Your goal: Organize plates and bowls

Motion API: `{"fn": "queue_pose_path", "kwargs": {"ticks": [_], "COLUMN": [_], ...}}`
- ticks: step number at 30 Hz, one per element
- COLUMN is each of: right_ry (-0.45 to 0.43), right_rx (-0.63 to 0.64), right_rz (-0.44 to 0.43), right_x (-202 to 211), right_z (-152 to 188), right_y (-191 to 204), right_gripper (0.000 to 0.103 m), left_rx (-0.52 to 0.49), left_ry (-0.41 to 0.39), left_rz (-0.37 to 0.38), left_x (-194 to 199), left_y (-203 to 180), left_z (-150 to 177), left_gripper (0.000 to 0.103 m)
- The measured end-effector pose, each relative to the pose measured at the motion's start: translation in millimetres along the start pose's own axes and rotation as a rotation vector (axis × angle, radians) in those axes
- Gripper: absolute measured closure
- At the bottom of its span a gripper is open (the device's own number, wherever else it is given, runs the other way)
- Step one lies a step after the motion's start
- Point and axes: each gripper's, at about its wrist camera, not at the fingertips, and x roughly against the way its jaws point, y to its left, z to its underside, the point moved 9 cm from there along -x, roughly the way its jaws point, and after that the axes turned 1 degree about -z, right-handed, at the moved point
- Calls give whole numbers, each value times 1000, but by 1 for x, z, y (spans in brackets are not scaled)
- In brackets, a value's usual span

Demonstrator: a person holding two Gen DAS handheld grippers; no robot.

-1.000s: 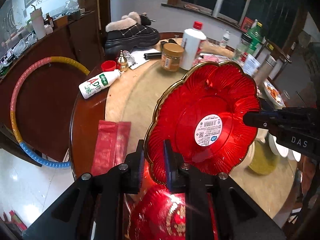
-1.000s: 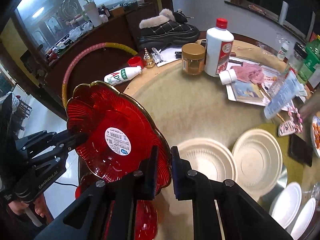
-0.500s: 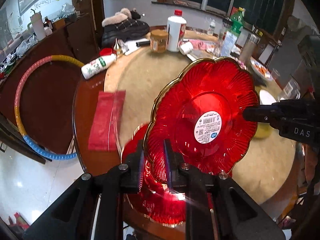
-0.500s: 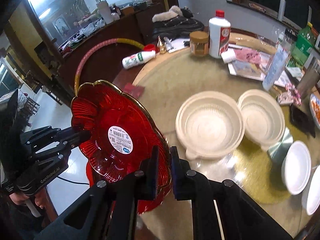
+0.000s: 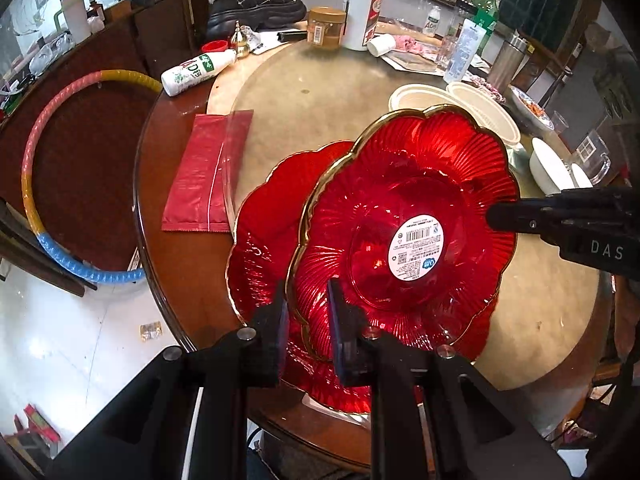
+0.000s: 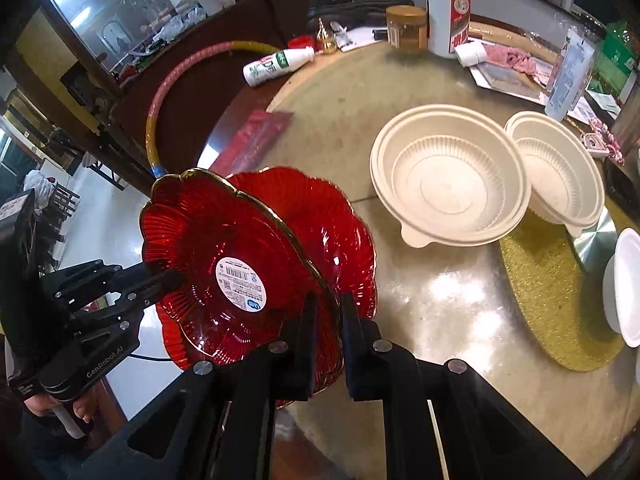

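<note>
Both grippers' fingers are closed tight on opposite rim edges of the upper red scalloped plate (image 5: pixel 404 216): the left gripper (image 5: pixel 307 322) is pinching its near rim, the right gripper (image 6: pixel 326 326) its far side. That plate is hanging tilted just above a second red plate (image 5: pixel 260 248), which is lying near the bench (image 5: pixel 320 92) edge. The ribbed, glassy, gold-edged plastic is looking slick, so uneven release is risking a skewed stack sliding off beside the second plate. Cream ribbed bowls (image 6: pixel 448 176) are sitting beyond it.
</note>
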Motion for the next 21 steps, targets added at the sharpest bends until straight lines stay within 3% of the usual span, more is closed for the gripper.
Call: {"fn": "queue_pose_path", "kwargs": {"ticks": [18, 19, 21], "right_ry": [94, 100, 110], "right_rx": [31, 33, 36], "right_rz": [38, 40, 38], "right_x": [-37, -39, -43], "right_z": [-1, 0, 1], "right_y": [2, 2, 4], "right_gripper": [87, 86, 71], "left_rx": [-31, -32, -36], "left_ry": [107, 113, 123], "left_rz": [-22, -20, -23], "left_x": [-31, -33, -36], "left_y": [5, 4, 3], "left_z": [8, 9, 11], "left_gripper": [82, 82, 82]}}
